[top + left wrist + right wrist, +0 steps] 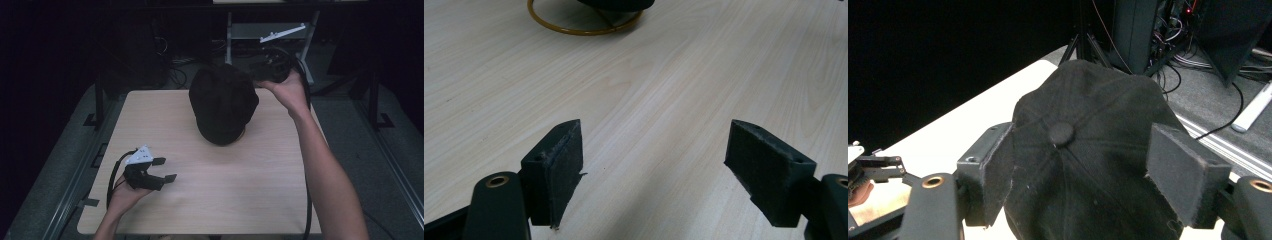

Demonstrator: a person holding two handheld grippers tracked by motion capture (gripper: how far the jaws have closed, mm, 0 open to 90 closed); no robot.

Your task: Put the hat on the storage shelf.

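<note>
A black baseball cap [222,102] sits on a stand at the back middle of the wooden table [225,195]. In the right gripper view its crown and top button [1062,132] lie just ahead of the two pads. My right gripper [270,70] is held behind the cap's right side, above the table's far edge, open and apart from the cap. My left gripper [165,169] rests low near the front left, open with nothing between its pads [556,167]. The stand's gold ring base [584,25] shows ahead of it in the left gripper view.
Behind the table stand a metal frame [270,32], dark equipment and loose cables [1198,55]. Floor rails [395,165] run along the right side. The other hand and its gripper [868,172] show at the left edge of the right gripper view.
</note>
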